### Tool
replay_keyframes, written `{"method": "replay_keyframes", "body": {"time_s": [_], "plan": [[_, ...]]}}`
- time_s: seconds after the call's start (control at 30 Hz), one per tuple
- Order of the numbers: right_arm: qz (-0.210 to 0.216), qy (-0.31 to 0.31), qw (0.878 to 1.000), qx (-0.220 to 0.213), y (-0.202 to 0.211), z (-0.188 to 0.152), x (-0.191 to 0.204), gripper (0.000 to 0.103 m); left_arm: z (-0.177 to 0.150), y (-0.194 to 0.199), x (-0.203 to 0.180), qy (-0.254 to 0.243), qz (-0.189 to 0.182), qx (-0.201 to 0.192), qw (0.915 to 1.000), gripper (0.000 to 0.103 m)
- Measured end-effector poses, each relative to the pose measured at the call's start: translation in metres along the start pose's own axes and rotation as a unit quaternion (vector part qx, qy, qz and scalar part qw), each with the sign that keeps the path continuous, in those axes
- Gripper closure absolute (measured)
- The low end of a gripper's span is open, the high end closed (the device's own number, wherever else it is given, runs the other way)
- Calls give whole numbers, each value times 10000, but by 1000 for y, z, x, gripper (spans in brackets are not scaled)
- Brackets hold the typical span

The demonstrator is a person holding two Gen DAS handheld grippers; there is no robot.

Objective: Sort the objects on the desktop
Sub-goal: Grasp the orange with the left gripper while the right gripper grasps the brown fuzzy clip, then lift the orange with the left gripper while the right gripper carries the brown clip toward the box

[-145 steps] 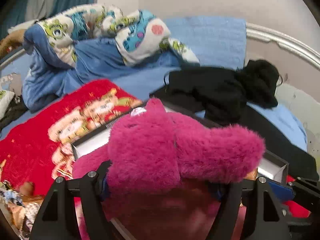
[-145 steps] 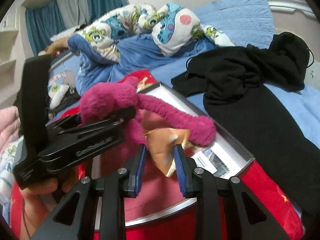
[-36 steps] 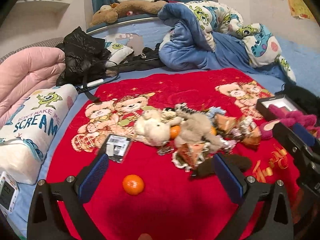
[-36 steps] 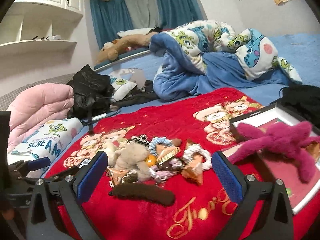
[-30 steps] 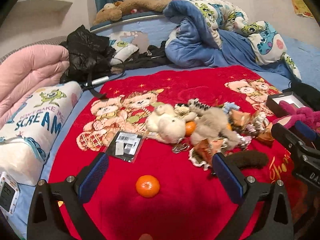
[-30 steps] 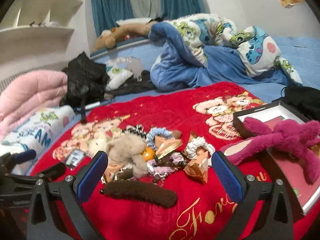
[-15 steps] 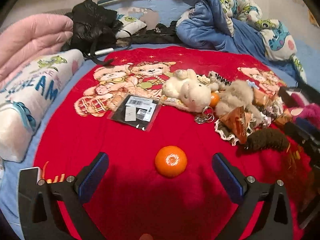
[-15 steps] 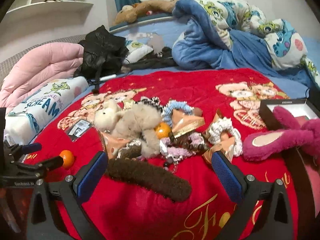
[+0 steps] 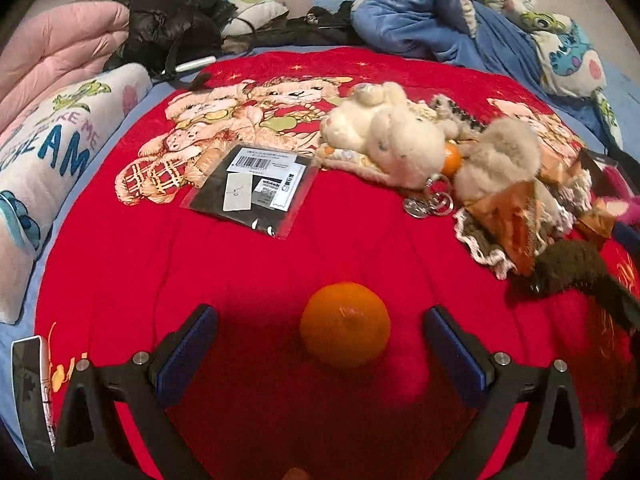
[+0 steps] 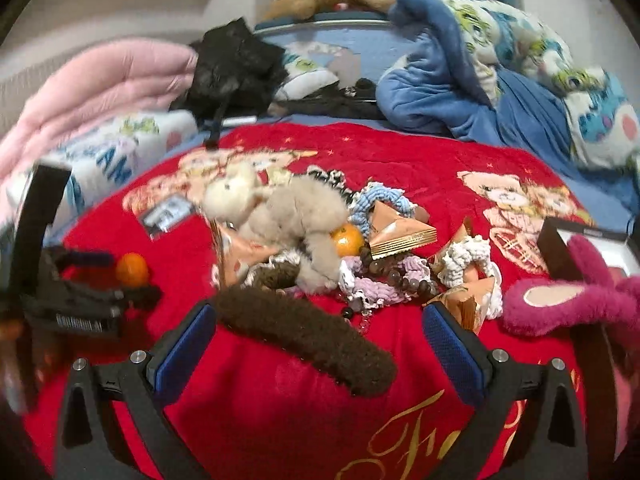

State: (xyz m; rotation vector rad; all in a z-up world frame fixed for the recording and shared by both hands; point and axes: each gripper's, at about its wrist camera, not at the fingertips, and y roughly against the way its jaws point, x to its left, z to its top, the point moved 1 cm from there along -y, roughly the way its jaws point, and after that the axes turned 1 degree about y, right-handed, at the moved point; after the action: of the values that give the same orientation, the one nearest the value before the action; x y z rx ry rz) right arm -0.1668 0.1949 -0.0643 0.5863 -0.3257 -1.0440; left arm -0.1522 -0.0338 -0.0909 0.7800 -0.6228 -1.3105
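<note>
My left gripper [image 9: 320,352] is open, with a loose orange tangerine [image 9: 345,335] on the red blanket [image 9: 280,264] between its blue pads. It also shows in the right wrist view [image 10: 133,268] beside the left gripper [image 10: 100,300]. My right gripper [image 10: 320,344] is open and empty, its jaws wide around the near end of a brown fuzzy strip [image 10: 308,340]. Beyond lies a pile: a cream plush [image 9: 384,140], a beige plush [image 10: 304,216], a second tangerine [image 10: 347,240], hair ties and gold packets.
A flat black packet with labels [image 9: 256,188] lies left of the pile. A pink plush [image 10: 572,304] hangs out of a black box [image 10: 560,240] at the right. A "SCREAM" pillow [image 9: 44,152], a pink quilt and a blue duvet border the blanket.
Both grippers have moved lower and closer to the blanket. The left one now has the loose tangerine between its open jaws; the right one has come up to the brown strip.
</note>
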Motion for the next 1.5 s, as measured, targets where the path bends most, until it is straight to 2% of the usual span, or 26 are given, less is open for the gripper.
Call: {"method": "replay_keyframes", "body": {"time_s": [0.2,0.3,0.4,0.6,0.77,0.83,0.87,0.9,0.97,1.0,1.03,1.13,1.17,1.27,1.33,1.37,1.43,1.5], "plan": [[547,106,9982,232,-18,0,-1,0,3,-11,-2,-51,18,133,9999,0],[798,136,9951,564,-36,-5,1,10,3,-14,-4,-115,76,149,9998,0],[686,24,9934,921,-55,-10,-3,9,2,-15,-1,-64,9,128,9999,0],[891,-55,9900,1096,-62,-11,-5,0,1,-14,-2,-75,25,100,9999,0],[792,46,9907,1105,-60,-12,-2,2,1,-14,-1,-75,20,96,9999,0],[685,-7,9924,1026,-56,-12,-5,19,1,-13,-1,-77,21,92,9999,0],[587,-68,9933,994,-55,-12,-6,21,1,-13,-1,-77,20,90,9999,0],[527,-128,9939,965,-53,-12,-9,32,2,-14,-1,-78,21,89,9999,0],[507,-177,9943,924,-50,-11,-11,38,1,-14,-1,-85,27,76,9999,0],[517,-181,9943,912,-49,-11,-12,50,1,-14,0,-87,24,74,9999,0],[480,-216,9946,895,-48,-11,-13,57,1,-14,0,-81,-2,63,9999,0],[555,-278,9945,844,-47,-10,-14,61,1,-13,0,-79,-1,17,10000,1],[574,-277,9944,840,-47,-10,-13,62,0,-12,0,-87,-19,1,10000,3],[570,-254,9948,811,-46,-10,-10,64,-2,-7,-3,-121,-30,-90,9999,16],[575,-256,9949,786,-44,-10,-6,67,-2,-4,-5,-183,-85,-155,9997,33],[583,-270,9949,776,-43,-10,-5,68,-3,-2,-7,-216,-131,-171,9995,38],[611,-292,9949,745,-41,-11,-2,71,-5,1,-11,-280,-197,-224,9992,58],[652,-359,9947,704,-37,-11,0,72,-6,4,-14,-317,-231,-263,9989,64]]}}
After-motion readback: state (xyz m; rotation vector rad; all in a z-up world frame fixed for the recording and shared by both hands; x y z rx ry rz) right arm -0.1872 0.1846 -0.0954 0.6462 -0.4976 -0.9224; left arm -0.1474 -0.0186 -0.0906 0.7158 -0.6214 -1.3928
